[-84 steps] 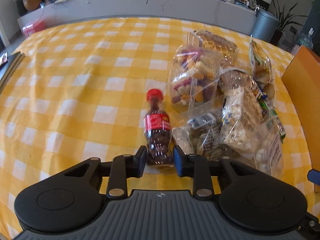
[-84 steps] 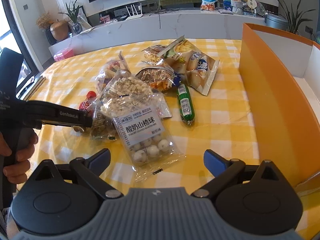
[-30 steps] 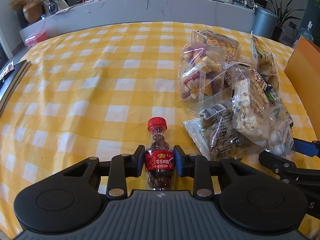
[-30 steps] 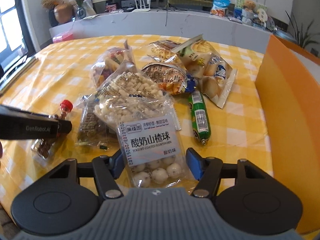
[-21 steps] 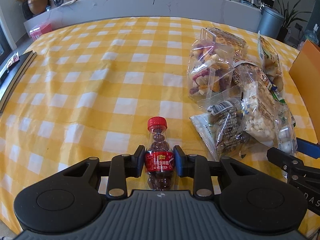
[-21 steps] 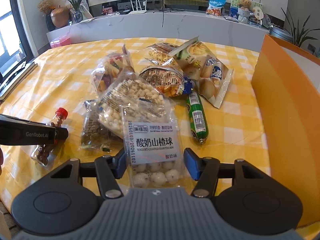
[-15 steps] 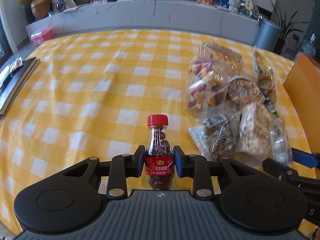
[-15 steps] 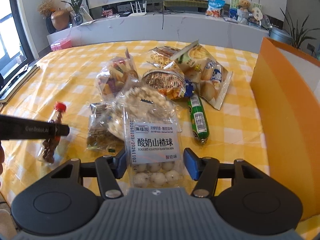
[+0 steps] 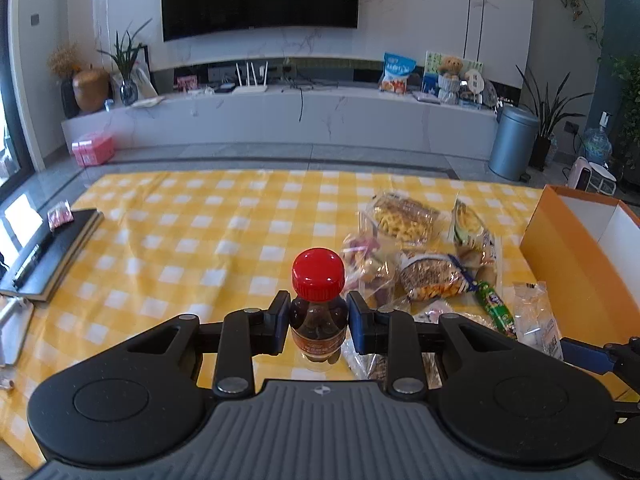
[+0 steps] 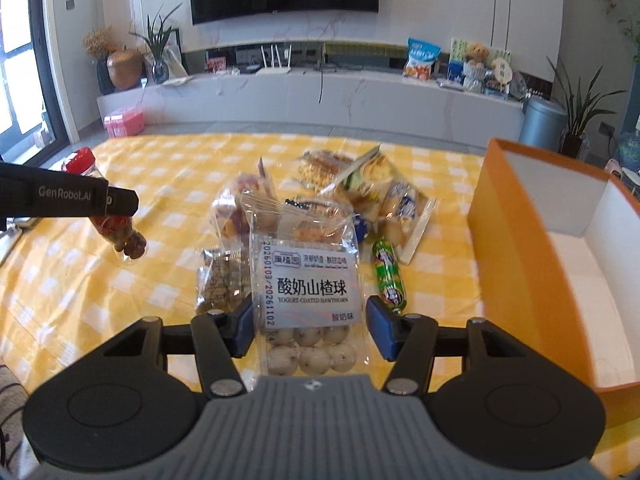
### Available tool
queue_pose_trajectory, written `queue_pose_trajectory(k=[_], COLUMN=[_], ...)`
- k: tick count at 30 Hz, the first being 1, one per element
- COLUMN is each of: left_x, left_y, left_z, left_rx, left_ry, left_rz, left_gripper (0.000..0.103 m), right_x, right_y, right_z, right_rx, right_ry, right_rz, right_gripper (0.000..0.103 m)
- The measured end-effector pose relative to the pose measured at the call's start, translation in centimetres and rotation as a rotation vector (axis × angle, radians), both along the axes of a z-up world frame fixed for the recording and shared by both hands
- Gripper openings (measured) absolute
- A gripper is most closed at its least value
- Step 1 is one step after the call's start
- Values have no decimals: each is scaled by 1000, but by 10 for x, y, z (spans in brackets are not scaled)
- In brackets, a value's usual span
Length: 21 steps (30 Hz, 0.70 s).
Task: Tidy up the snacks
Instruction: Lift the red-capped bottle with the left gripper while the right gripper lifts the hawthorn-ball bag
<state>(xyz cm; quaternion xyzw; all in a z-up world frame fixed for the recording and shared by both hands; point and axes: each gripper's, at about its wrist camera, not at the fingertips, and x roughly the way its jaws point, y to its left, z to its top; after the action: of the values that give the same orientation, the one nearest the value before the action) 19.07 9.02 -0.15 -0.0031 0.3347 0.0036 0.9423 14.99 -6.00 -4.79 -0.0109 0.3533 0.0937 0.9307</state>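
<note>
My left gripper (image 9: 319,318) is shut on a small cola-shaped candy bottle (image 9: 319,316) with a red cap and holds it upright above the yellow checked table; the bottle also shows in the right wrist view (image 10: 120,228), lifted off the cloth. My right gripper (image 10: 308,322) is shut on a clear bag of yogurt-coated hawthorn balls (image 10: 310,292) and holds it raised. A pile of snack bags (image 10: 320,200) and a green sausage stick (image 10: 388,276) lie on the table beyond it.
An open orange box (image 10: 516,240) with a white inside stands at the right. A dark book (image 9: 48,256) lies at the table's left edge. A low white TV cabinet and a grey bin stand beyond the table.
Both grippers have risen and tilted up. The candy bottle and the hawthorn bag have left the table. The hawthorn bag has come away from the snack pile.
</note>
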Motion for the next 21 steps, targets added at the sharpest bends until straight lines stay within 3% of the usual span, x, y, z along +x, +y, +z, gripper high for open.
queue_pose_trajectory(k=[7,8,10,14,18,21], left_x=[-13,-14,-15,-20,-23,-24], left_y=[-16,-19,-23,-30,-36,-38], left_z=[18,19,21,25,23,20], left_rx=[9,14,13,6,10,7], left_ry=[-39,-31,-22,-22,-19,-9], left_rz=[0,3,3,-6,-13,-19], left_gripper=[34,34,34,34,34,34], right_x=[-16,-18,-24,-31,-26,-22], right_y=[-13,-14,-18,-24,-35,-45], right_z=[18,19,21,27,12,-1], right_rx=[13,14,15,-23,-21,39], right_ry=[-44,-42,-49,-73,6,37], right_rz=[-11,-10,-1,-5,-35,-39], right_gripper=[51,38,26,27,31,57])
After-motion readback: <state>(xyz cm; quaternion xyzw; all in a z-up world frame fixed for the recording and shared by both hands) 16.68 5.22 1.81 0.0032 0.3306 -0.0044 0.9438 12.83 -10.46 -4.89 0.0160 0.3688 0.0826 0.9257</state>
